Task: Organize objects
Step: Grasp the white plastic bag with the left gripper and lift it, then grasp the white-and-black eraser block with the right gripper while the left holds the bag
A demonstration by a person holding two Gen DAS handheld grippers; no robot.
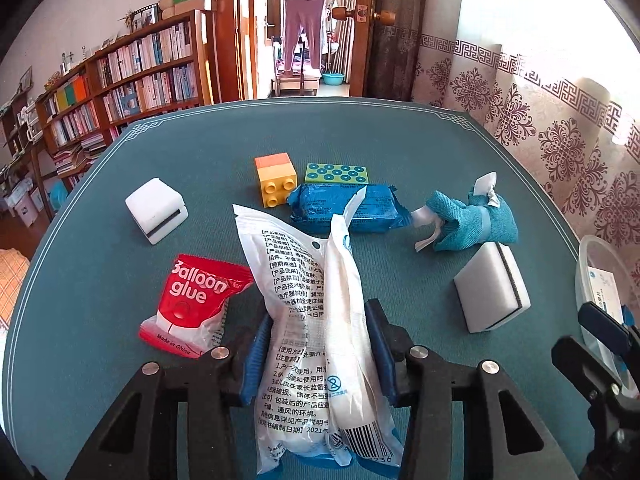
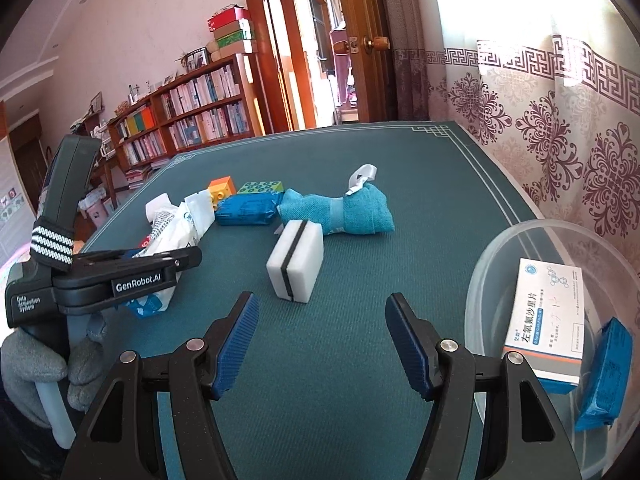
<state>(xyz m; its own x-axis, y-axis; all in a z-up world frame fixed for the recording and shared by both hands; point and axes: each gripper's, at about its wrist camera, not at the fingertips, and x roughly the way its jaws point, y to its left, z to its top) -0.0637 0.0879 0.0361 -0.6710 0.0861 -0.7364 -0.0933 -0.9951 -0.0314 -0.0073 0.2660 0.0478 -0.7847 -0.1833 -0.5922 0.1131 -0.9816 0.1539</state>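
My left gripper [image 1: 318, 344] is shut on a white printed plastic bag [image 1: 304, 320] over the teal table [image 1: 160, 160]; the bag also shows in the right wrist view [image 2: 172, 224]. My right gripper [image 2: 322, 336] is open and empty above the table, beside a clear plastic tub [image 2: 500, 248] holding a white medicine box [image 2: 548, 320] and a blue packet [image 2: 608, 376]. A white sponge with a black stripe [image 2: 296, 264] lies just ahead of the right gripper.
On the table lie a red balloon glue packet [image 1: 192, 304], a white sponge [image 1: 156, 210], a yellow-orange toy brick [image 1: 276, 184], a green dotted brick [image 1: 336, 174], a blue wipes pack [image 1: 348, 208] and a rolled teal towel [image 1: 468, 220]. Bookshelves stand left, curtains right.
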